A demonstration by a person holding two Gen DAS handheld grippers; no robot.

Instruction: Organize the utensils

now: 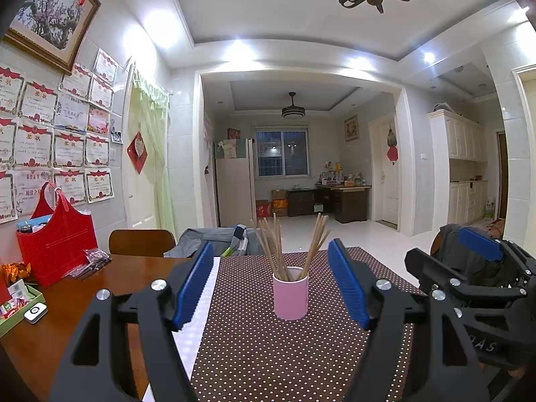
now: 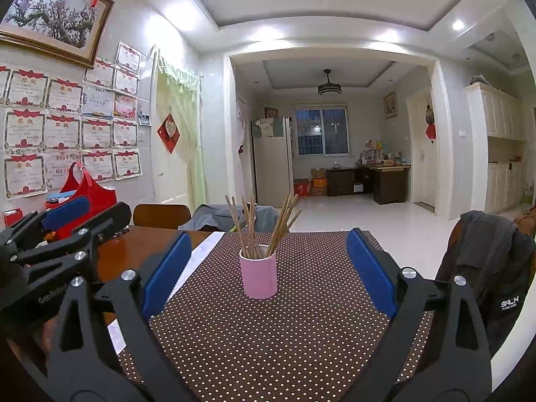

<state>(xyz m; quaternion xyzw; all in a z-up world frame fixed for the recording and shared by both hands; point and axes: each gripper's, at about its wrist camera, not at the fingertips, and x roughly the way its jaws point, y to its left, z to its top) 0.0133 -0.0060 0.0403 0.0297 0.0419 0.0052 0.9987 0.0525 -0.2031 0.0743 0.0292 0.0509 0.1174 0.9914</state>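
Note:
A pink cup [image 1: 290, 296] [image 2: 259, 274] stands upright on the brown dotted table runner [image 1: 268, 351] [image 2: 284, 335]. Several wooden chopsticks [image 1: 288, 244] [image 2: 261, 224] stand fanned out in it. My left gripper [image 1: 271, 281] is open, its blue pads apart, hovering short of the cup with nothing held. My right gripper [image 2: 268, 268] is open too, pads wide on either side of the cup's line, holding nothing. Each gripper shows at the edge of the other's view: the right gripper's blue pad [image 1: 479, 244] and the left gripper's pad [image 2: 67, 212].
A red bag [image 1: 57, 241] [image 2: 90, 197], snack packets and a small white device [image 1: 35, 312] sit on the wooden table [image 1: 100, 288] at left. Wooden chairs [image 1: 140, 242] [image 2: 162, 216] stand behind; a dark jacket [image 2: 492, 261] hangs on a chair at right.

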